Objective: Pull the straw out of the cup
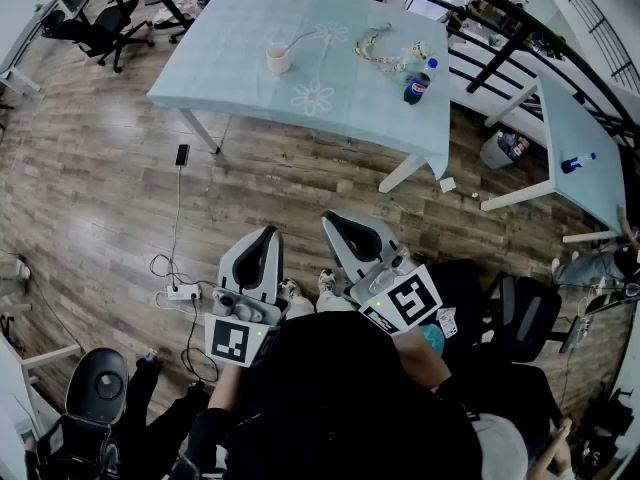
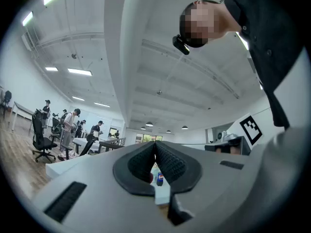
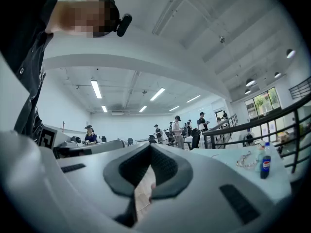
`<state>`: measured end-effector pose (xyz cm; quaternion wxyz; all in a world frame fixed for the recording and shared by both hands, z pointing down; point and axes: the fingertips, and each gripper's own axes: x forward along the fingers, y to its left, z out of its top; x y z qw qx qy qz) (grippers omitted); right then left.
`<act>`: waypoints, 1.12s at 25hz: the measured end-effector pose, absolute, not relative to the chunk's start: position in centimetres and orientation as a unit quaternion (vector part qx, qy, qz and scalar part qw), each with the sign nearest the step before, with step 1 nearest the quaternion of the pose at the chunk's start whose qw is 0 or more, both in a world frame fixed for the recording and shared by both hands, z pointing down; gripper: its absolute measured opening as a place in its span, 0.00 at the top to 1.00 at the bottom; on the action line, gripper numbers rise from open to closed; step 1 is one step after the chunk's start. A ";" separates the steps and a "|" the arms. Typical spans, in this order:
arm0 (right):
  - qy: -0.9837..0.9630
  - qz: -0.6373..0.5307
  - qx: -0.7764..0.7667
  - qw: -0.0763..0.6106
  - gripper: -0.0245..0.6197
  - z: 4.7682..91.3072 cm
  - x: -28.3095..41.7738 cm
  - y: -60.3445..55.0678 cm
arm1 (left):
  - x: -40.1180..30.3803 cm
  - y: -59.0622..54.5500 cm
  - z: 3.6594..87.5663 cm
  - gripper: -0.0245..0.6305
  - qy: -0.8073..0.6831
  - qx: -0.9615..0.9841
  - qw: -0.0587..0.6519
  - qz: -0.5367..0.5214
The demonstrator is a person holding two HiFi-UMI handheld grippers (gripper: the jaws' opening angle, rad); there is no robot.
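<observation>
Seen from above, a person stood on a wooden floor (image 1: 90, 188), well back from a pale blue tabletop (image 1: 230, 78) at the far side of the scene. A small pale cup (image 1: 278, 59) sat on the left half of that tabletop. A thin straw (image 1: 303, 37) rose from it and bent away toward the far right. Farther right on the same tabletop lay a loose tangle of cord or chain (image 1: 380, 50) and a dark cola bottle (image 1: 417, 84).

The left gripper (image 1: 267, 234) and the right gripper (image 1: 336, 222) were held close to the person's body, side by side, both pointing toward the tabletop. In the left gripper view the jaws met tip to tip with nothing held. The right gripper view likewise showed its jaws pressed together and empty.

The cup lay far ahead of both pairs of jaws, with floor between. It stood almost straight in front of the left gripper and off to the left of the right gripper, so the left looked the nearer. The straw's long axis ran from the cup's mouth up and toward the far right, so its free end leaned to the right gripper's side.

By this reading no reach had begun. Whichever gripper took the straw would have to travel forward, open its jaws and close them across the stem, probably while the other steadied the cup.
</observation>
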<state>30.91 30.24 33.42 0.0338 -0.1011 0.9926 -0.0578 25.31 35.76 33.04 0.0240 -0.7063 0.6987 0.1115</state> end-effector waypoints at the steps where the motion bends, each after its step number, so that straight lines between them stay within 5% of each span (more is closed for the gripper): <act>1: 0.993 -0.057 -0.098 0.032 0.95 33.4 30.5 30.4 | 24.9 35.8 33.0 0.94 0.701 -0.704 0.023 0.112; 28: 0.995 -0.051 -0.084 0.029 0.95 32.9 21.3 33.6 | 15.9 38.2 33.4 0.94 0.705 -0.698 0.026 0.125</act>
